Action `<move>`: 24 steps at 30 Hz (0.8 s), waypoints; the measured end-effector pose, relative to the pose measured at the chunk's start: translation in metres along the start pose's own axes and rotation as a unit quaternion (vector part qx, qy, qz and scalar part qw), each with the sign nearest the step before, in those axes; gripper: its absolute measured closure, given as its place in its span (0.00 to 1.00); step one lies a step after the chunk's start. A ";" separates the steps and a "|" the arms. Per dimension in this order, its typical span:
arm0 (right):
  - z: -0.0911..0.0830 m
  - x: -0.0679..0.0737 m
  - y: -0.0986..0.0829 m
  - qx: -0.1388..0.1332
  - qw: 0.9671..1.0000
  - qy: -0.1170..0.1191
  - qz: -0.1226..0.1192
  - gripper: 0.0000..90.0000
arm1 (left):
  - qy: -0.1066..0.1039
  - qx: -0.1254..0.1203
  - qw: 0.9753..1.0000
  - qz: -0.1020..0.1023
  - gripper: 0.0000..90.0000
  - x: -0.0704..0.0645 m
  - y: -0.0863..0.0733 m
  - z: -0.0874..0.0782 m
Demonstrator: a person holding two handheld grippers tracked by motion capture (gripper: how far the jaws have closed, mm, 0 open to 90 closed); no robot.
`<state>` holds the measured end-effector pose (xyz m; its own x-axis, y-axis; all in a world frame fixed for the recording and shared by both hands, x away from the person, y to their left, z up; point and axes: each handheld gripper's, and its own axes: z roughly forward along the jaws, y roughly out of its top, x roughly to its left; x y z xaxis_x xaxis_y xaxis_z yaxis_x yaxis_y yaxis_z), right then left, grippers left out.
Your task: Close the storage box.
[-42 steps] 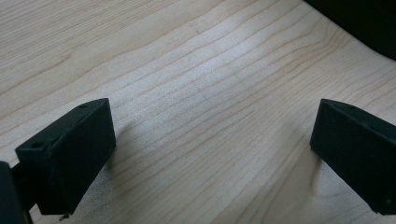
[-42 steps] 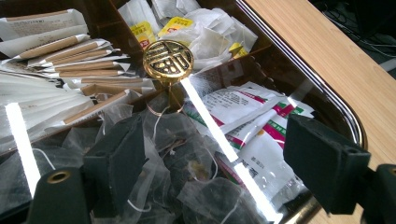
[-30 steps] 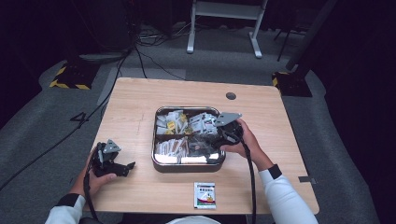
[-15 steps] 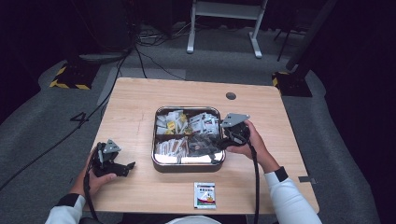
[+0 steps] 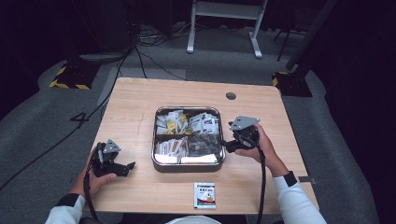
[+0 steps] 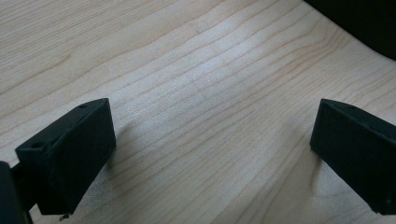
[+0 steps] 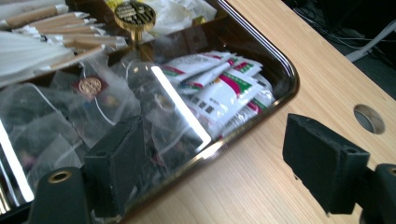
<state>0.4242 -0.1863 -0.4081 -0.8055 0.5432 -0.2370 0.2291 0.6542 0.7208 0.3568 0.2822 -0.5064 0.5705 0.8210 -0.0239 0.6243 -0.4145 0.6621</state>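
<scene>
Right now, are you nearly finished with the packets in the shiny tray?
Hard to say nearly. One white packet with green print already lies on the wooden table, outside the shiny metal tray. In hand is nothing: the right gripper hovers open at the tray's rim, and the left gripper is open over bare wood. Many packets are left in the tray.
</scene>
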 end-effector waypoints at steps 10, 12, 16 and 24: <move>-0.018 -0.010 -0.027 0.008 1.000 -0.015 0.020 0.24 | 0.000 0.000 1.000 0.000 0.00 0.000 0.000 0.000; -0.022 -0.013 -0.033 0.007 1.000 -0.018 0.025 0.24 | 0.000 0.000 1.000 0.000 0.00 0.000 0.000 0.000; -0.028 -0.017 -0.044 0.011 0.999 -0.025 0.038 0.25 | 0.000 0.000 1.000 0.000 0.00 0.000 0.000 0.000; -0.037 -0.023 -0.064 0.022 0.998 -0.037 0.049 0.25 | 0.000 0.000 1.000 0.000 0.00 0.000 0.000 0.000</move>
<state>0.4077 -0.2601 -0.4246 -0.7357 0.6422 -0.2150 0.3301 0.6172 0.7142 0.3568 0.2822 -0.5064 0.5700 0.8213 -0.0243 0.6247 -0.4139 0.6622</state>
